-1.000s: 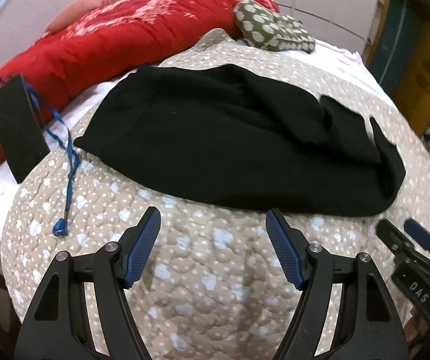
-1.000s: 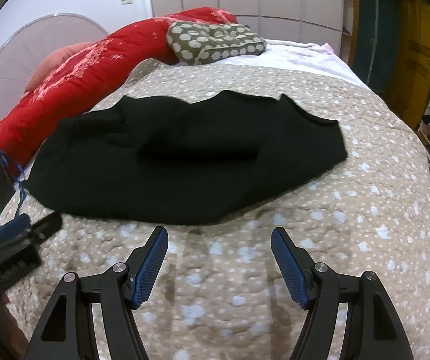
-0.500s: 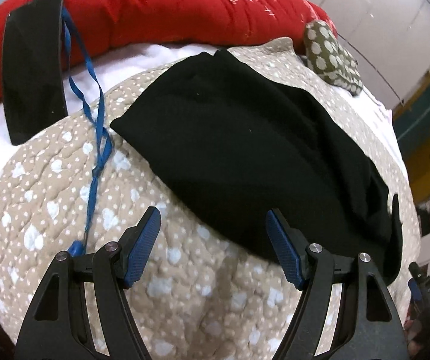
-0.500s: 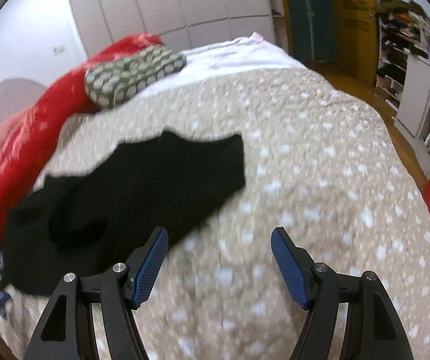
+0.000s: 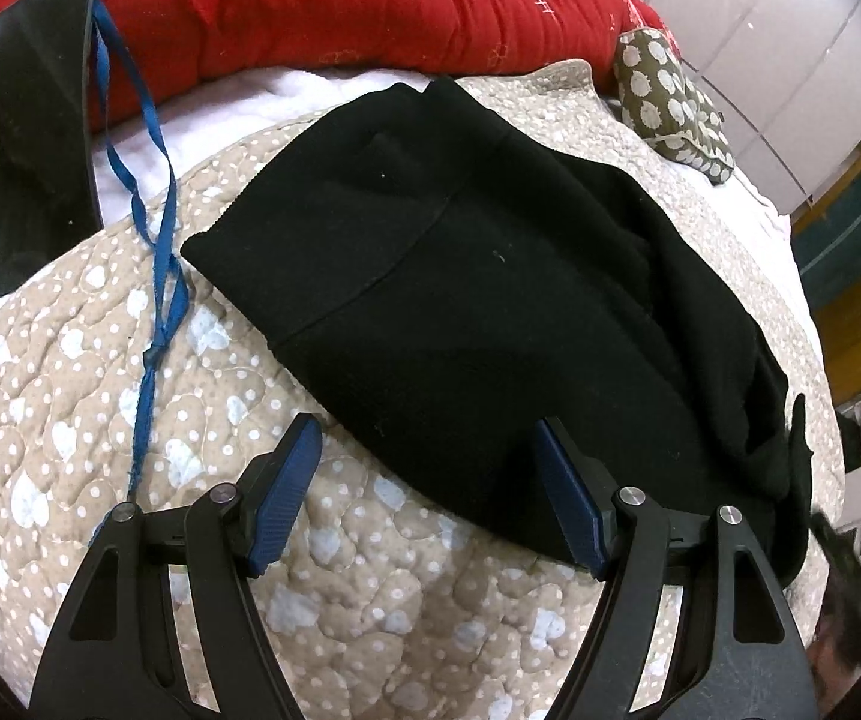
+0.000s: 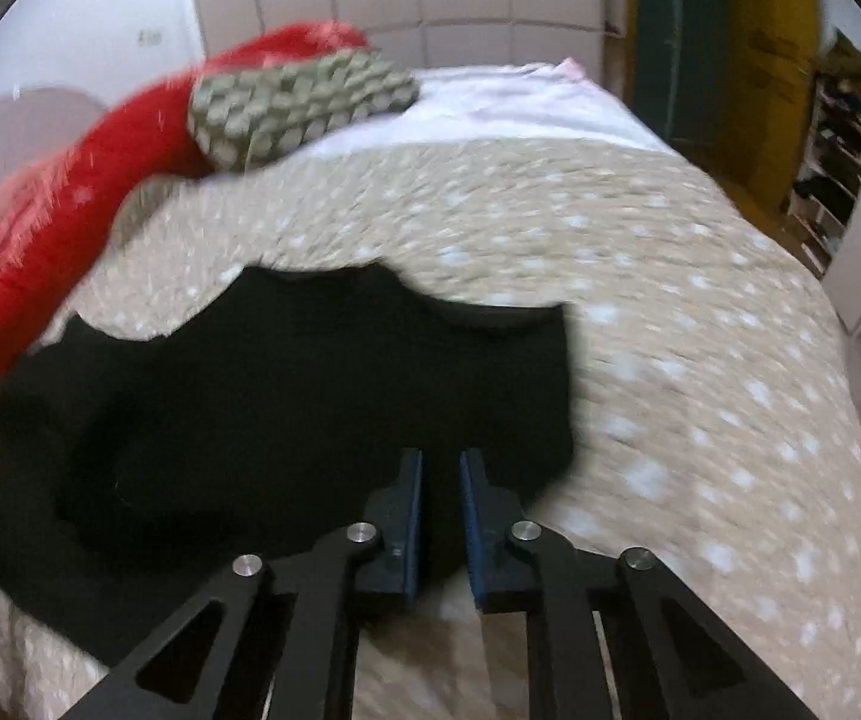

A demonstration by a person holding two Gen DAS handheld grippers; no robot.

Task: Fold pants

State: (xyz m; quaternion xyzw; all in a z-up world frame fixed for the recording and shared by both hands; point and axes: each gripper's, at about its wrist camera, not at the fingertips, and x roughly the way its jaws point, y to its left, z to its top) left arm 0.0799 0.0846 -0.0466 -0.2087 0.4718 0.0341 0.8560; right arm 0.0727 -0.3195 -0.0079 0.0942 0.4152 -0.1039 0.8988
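Black pants (image 5: 490, 276) lie spread on a beige dotted quilt (image 5: 130, 420), waistband towards the red duvet. My left gripper (image 5: 424, 426) hangs open just above their near edge; its right finger is over the cloth, its left finger over the quilt, and nothing is gripped. In the right wrist view the pants (image 6: 286, 396) fill the lower left, blurred by motion. My right gripper (image 6: 441, 456) has its jaws closing to a narrow gap at the near right corner of the pants, with black cloth pinched between the blue pads.
A red duvet (image 5: 310, 0) and a spotted olive pillow (image 5: 670, 96) lie along the far side of the bed. A flat black object (image 5: 34, 120) with a blue strap (image 5: 157, 240) lies left of the pants. Bare quilt (image 6: 700, 330) stretches right; shelves (image 6: 850, 138) stand beyond.
My right gripper went from wide open to nearly closed on the pants' near corner after swinging across the bed. The left gripper rolled and shifted towards the waistband end, still open.
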